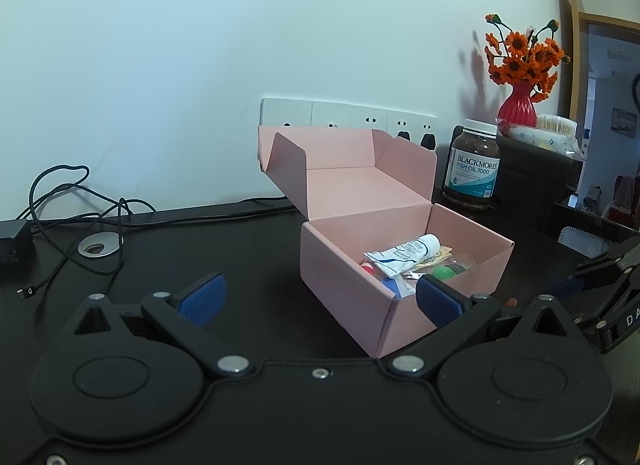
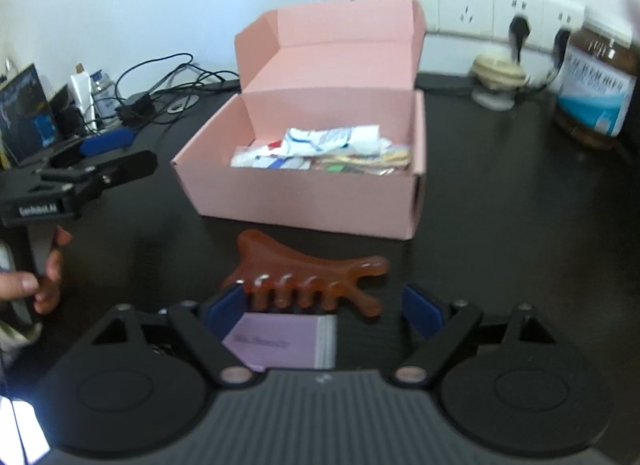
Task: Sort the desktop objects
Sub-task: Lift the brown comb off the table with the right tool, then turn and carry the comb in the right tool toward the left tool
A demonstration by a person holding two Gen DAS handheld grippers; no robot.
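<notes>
An open pink cardboard box (image 1: pixel 348 265) stands on the black desk with its lid tipped back. Inside lie a white tube (image 1: pixel 404 253), packets and small green and red items. My left gripper (image 1: pixel 320 301) is open just in front of the box's near corner and holds nothing. In the right wrist view, a brown comb-shaped massage tool (image 2: pixel 304 277) lies in front of the pink box (image 2: pixel 300 193). My right gripper (image 2: pixel 324 307) is open, its blue pads on either side of the tool's toothed edge, not pressing it. A purple sachet (image 2: pixel 280 339) lies beneath, between the fingers.
A fish oil bottle (image 1: pixel 474 169), a red vase of orange flowers (image 1: pixel 518 105) and a black box stand at the right. Black cables (image 1: pixel 80 209) and a desk grommet lie at the left. Wall sockets (image 2: pixel 468 5) run behind. A hand (image 2: pixel 48 277) holds the left gripper's handle.
</notes>
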